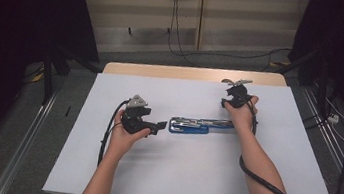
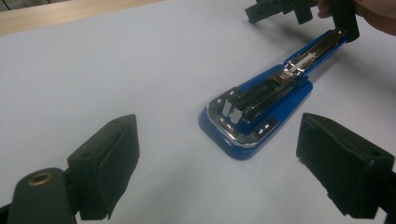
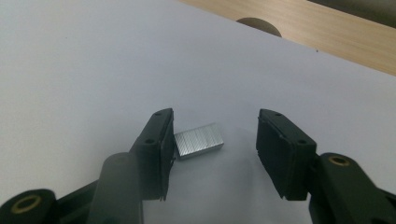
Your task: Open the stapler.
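Your blue stapler [image 1: 196,126] lies opened on the bench [image 1: 100,168]; right hand-held gripper [image 3: 212,140] released around the staple strip [image 3: 198,141], ungrasped; left hand-held gripper [image 2: 219,158] released; loading remains

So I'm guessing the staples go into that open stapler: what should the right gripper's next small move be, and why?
Probably close the right gripper on the staple strip. The strip lies flat on the white table between its open jaws, against one pad but with a gap to the other, so nothing is gripped yet. The blue stapler lies open, its channel exposed, with the left gripper open near its end.
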A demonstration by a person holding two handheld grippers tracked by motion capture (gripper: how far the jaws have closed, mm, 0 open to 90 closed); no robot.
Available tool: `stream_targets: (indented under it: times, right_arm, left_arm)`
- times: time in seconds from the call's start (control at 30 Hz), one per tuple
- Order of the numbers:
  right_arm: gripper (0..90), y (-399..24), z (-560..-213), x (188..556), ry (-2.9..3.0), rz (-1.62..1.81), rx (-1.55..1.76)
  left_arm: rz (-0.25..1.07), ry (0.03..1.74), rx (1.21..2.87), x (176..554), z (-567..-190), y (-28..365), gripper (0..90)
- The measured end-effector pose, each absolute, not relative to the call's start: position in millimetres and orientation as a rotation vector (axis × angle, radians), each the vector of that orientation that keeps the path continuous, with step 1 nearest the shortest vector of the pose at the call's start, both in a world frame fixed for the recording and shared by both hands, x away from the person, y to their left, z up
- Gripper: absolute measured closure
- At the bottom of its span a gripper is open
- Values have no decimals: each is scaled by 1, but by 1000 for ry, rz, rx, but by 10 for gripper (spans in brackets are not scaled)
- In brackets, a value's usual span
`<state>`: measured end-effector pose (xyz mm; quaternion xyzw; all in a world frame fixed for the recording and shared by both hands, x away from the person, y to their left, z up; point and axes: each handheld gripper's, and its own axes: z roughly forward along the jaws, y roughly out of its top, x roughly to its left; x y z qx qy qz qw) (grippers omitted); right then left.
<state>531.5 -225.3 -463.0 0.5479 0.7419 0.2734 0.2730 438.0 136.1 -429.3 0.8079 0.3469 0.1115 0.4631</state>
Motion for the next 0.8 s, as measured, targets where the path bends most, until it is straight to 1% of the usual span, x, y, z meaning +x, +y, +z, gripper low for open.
stream_targets:
  times: [0.07, 0.2, 0.33, 0.4, 0.57, 0.73, 0.8]
  right_arm:
    - [498, -229, -463, 530, 1992, 753, 1486]
    - [504, -235, -464, 526, 1981, 761, 1501]
    - [560, -239, -463, 524, 1983, 762, 1505]
    - [570, -240, -463, 523, 1981, 765, 1513]
    - [541, -241, -464, 523, 1972, 786, 1531]
    - [459, -236, -464, 526, 1945, 815, 1552]
    - [451, -234, -464, 528, 1936, 805, 1560]
  left_arm:
    - [275, 845, 1985, 438, -429, 136, 135]
    - [274, 841, 1979, 438, -429, 135, 135]
    - [279, 839, 1978, 438, -428, 135, 135]
    - [277, 838, 1979, 437, -428, 134, 135]
    - [280, 836, 1977, 437, -429, 134, 135]
    - [280, 838, 1981, 437, -429, 134, 135]
    - [278, 842, 1984, 438, -430, 134, 135]
